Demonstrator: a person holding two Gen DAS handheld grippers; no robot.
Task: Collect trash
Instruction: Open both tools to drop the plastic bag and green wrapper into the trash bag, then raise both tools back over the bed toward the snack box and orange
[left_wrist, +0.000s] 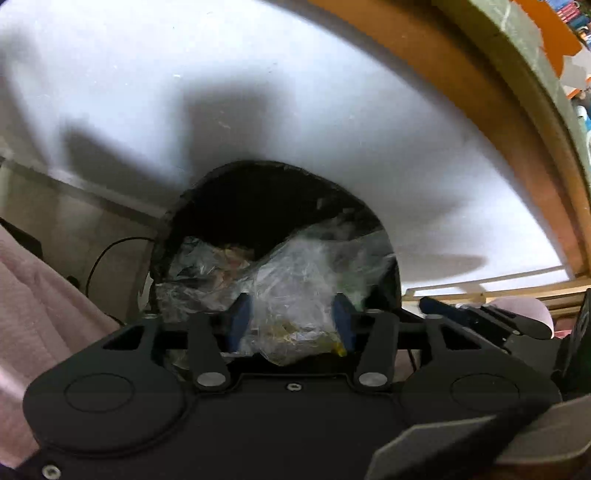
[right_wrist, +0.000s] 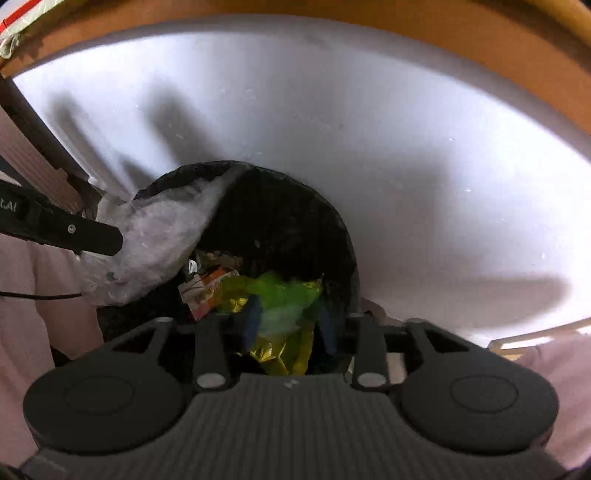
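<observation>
My two grippers hang over one black-lined trash bin (left_wrist: 266, 206) standing against a white wall (left_wrist: 332, 110). My left gripper (left_wrist: 291, 321) has its jaws parted, with one clear plastic bag (left_wrist: 295, 280) between the pads, loose over the bin mouth. My right gripper (right_wrist: 291, 317) is released too, with one green wrapper (right_wrist: 284, 295) and one gold foil wrapper (right_wrist: 280, 354) between its fingers, above the bin's litter.

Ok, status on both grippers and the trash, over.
Left gripper open around clear plastic bag. Right gripper open, green wrapper between. Both over black bin. Nothing blocking.
</observation>
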